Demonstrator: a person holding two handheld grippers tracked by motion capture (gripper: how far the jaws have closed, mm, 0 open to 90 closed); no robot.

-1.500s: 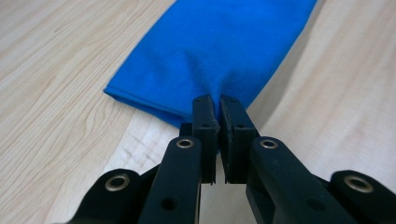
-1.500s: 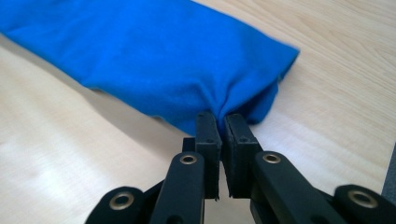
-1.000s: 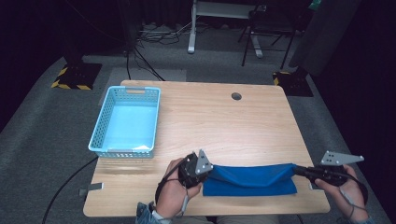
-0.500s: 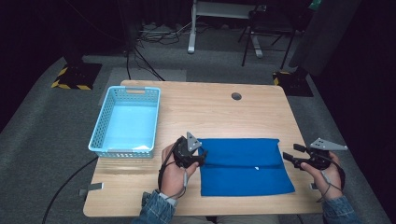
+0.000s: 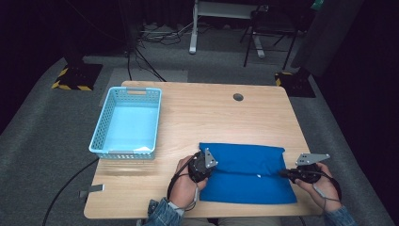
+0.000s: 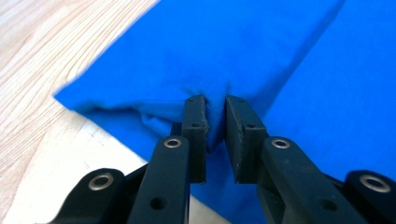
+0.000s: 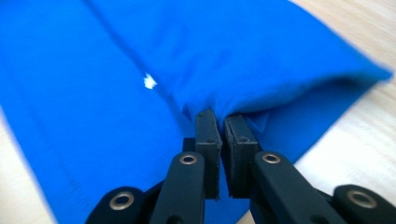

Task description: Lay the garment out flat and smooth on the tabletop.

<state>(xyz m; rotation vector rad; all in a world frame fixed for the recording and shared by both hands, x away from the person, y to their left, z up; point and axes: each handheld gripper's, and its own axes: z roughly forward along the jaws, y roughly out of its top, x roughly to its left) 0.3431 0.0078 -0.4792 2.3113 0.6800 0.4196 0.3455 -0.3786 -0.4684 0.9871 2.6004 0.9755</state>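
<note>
A blue cloth point(image 5: 244, 188) lies flat near the table's front edge, with a crease running across its middle. My left gripper point(image 5: 209, 165) is at the crease's left end. In the left gripper view its jaws have just been closing and pinch a ridge of the blue cloth point(image 6: 233, 46) at the left gripper point(image 6: 215, 105) tips. My right gripper point(image 5: 283, 173) is at the crease's right end. In the right gripper view the right gripper point(image 7: 222, 116) is shut on a raised fold of the cloth point(image 7: 93, 116). A small white tag point(image 7: 148, 81) sits on the cloth.
A light blue plastic basket point(image 5: 101, 141) stands at the table's left side. The wooden table point(image 5: 211, 117) has a round cable hole point(image 5: 238, 97) at the back right. Cables and a stand's legs lie on the floor behind the table.
A second ago both grippers held the cloth stretched at the front edge. Half a second ago it lay flat, released. Now both grippers have dropped and closed on its side edges.
</note>
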